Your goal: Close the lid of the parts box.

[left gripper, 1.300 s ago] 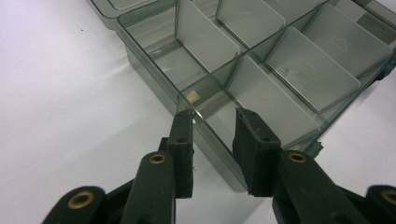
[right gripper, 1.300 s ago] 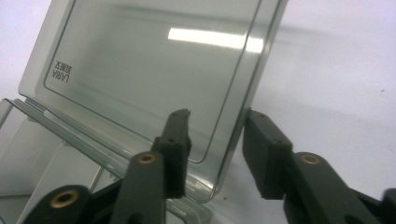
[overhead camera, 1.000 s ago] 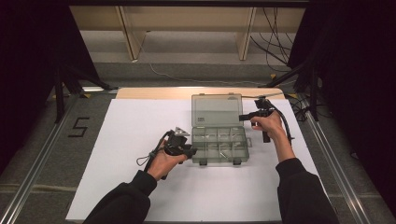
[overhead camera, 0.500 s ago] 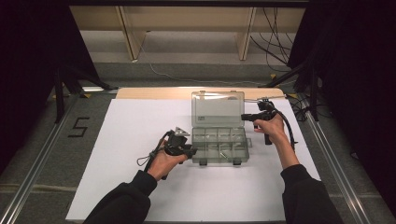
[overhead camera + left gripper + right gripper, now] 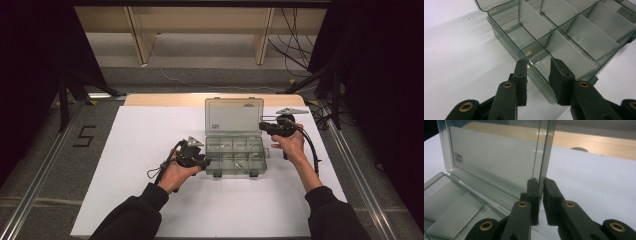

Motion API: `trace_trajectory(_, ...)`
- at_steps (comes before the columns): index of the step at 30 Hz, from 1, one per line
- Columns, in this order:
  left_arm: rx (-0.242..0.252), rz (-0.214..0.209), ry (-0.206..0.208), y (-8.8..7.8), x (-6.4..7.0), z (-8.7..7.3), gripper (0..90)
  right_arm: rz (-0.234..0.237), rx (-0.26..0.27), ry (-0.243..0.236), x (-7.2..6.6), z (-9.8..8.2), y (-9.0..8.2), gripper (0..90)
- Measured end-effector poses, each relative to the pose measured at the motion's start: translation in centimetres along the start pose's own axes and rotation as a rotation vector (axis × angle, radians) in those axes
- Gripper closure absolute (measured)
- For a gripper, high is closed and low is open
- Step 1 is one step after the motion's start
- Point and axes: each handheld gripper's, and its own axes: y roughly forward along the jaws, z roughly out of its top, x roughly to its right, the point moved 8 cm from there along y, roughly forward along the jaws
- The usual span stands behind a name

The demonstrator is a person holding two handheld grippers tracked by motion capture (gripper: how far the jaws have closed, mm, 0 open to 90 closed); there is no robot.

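A clear plastic compartment box (image 5: 235, 159) lies mid-table, its lid (image 5: 234, 116) standing open and nearly upright. My left gripper (image 5: 204, 161) is at the box's front left corner. In the left gripper view its jaws (image 5: 537, 62) stand apart astride the box wall (image 5: 534, 56), one finger outside and one inside a compartment. My right gripper (image 5: 263, 126) is at the lid's right edge. In the right gripper view it (image 5: 540, 180) is shut on the lid's edge (image 5: 544, 152). The dividers (image 5: 534, 22) show bare compartments.
A white sheet (image 5: 145, 135) covers the table, with a wooden strip (image 5: 165, 100) along its far edge. A "5" mark (image 5: 84, 136) and a metal rail (image 5: 40, 180) lie to the left. Cables (image 5: 295, 45) hang at the back right.
My right gripper has shifted slightly left and down at the lid's edge. The left gripper and the box stay in place.
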Motion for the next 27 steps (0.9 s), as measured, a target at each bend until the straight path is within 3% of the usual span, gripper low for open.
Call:
trace_trajectory(7,0.013,0.004,0.020,0.0,0.0,0.1,66.8,-0.027,0.047,-0.066,-0.4,-0.1,-0.3,84.3)
trace_trajectory(9,0.011,0.007,0.028,0.0,-0.1,0.1,67.2,-0.043,0.030,-0.082,-0.3,-0.4,-0.6,84.3)
trace_trajectory(12,0.012,0.013,0.028,0.0,-0.1,0.1,67.8,-0.027,0.067,-0.063,-0.6,-0.5,-0.5,84.3)
trace_trajectory(18,0.016,0.014,0.029,0.0,-0.1,0.1,68.2,-0.063,0.097,-0.111,-0.5,-0.6,-0.7,84.3)
trace_trajectory(19,0.019,0.017,0.032,0.0,-0.1,0.1,68.0,-0.060,0.096,-0.102,-0.7,-0.8,-0.8,84.3)
trace_trajectory(20,0.020,0.018,0.036,0.0,-0.2,0.1,67.5,-0.073,0.108,-0.128,-0.6,-0.8,-0.8,84.3)
trace_trajectory(21,0.018,0.017,0.037,0.0,-0.2,0.1,67.5,-0.067,0.120,-0.111,-0.8,-0.8,-0.8,84.3)
trace_trajectory(22,0.017,0.018,0.039,0.0,-0.2,0.0,67.5,-0.082,0.099,-0.118,-0.7,-1.0,-1.1,84.3)
trace_trajectory(23,0.018,0.020,0.038,0.0,-0.2,0.1,67.5,-0.068,0.130,-0.111,-0.9,-0.9,-0.8,84.3)
trace_trajectory(27,0.023,0.038,0.054,0.0,-0.3,0.1,65.7,-0.063,0.137,-0.102,-0.9,-1.1,-1.1,84.3)
